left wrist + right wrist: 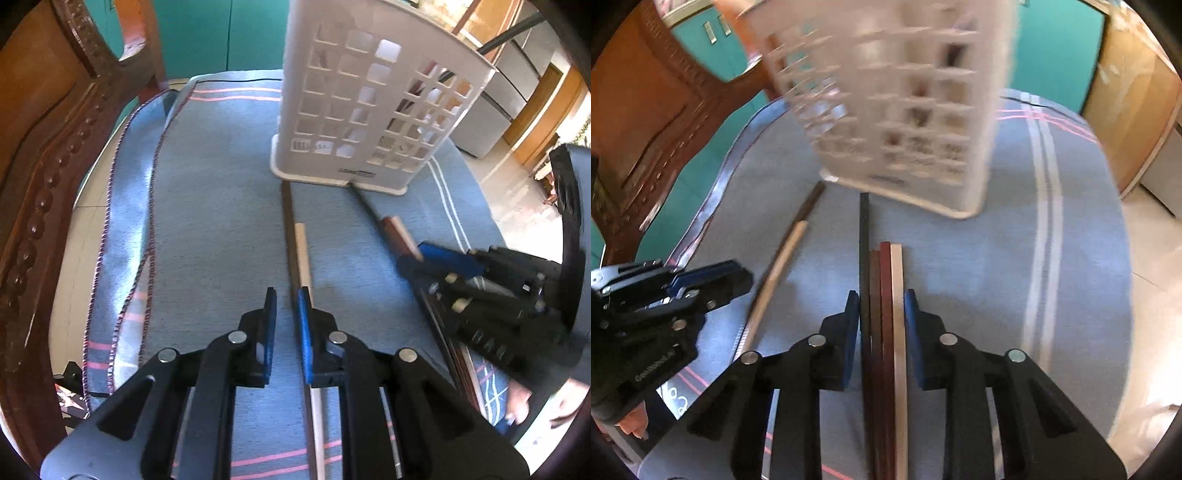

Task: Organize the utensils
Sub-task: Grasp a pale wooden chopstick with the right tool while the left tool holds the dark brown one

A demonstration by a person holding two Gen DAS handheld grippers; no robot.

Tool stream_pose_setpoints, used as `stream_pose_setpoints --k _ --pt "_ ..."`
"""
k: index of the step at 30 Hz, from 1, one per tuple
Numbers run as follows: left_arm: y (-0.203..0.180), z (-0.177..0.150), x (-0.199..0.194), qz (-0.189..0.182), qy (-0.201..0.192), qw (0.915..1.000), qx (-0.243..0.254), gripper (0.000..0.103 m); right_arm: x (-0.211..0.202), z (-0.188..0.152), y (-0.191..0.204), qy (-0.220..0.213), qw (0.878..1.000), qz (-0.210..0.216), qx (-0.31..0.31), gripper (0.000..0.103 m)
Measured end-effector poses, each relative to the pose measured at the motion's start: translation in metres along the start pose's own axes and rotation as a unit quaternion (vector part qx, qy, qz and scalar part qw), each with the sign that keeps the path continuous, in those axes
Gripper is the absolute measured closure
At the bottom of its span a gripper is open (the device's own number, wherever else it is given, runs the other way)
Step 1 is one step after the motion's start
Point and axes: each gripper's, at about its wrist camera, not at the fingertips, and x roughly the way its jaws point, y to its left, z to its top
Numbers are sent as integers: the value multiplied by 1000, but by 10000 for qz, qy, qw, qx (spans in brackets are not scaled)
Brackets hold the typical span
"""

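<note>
A white perforated utensil holder stands on the blue cloth; it also shows, blurred, in the right wrist view. A dark and a pale chopstick lie side by side on the cloth, running under my left gripper, whose jaws stand slightly apart with nothing between them. In the right wrist view this pair lies left of the bundle. My right gripper is shut on a bundle of several chopsticks, black, brown, red and pale. The right gripper also shows in the left wrist view.
A carved wooden chair stands at the left edge of the table. The blue cloth with pink and white stripes covers the table. The table edge and floor lie to the right. The left gripper shows at left in the right wrist view.
</note>
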Motion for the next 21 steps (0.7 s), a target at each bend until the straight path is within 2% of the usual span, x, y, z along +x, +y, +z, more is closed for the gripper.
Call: stream_pose_setpoints --k 1,2,4,7,10,13,15,21 --pt "-3 -1 0 -10 4 10000 25 89 -6 2 -6 -72 9999 112 84 93" --pt "-4 -1 0 -18 12 10000 42 87 -10 2 -10 -122 9996 220 144 95" --pt "-8 -2 2 -15 39 9999 92 87 -23 4 -21 -296 9986 331 301 95" --pt "-10 -2 7 60 111 9998 153 87 -27 7 -34 -339 9980 181 497 95" --pt "-9 -2 12 111 175 9997 118 84 -23 7 -37 -236 9980 93 573 94" --pt "-5 -2 11 134 167 9998 49 90 -17 8 -29 -174 9988 25 459 91" --pt "-1 -2 10 151 155 9998 -10 91 -8 13 -17 -126 9991 -4 394 84" --pt "1 -3 7 55 148 9999 12 93 -5 10 -25 -29 9991 -111 397 74"
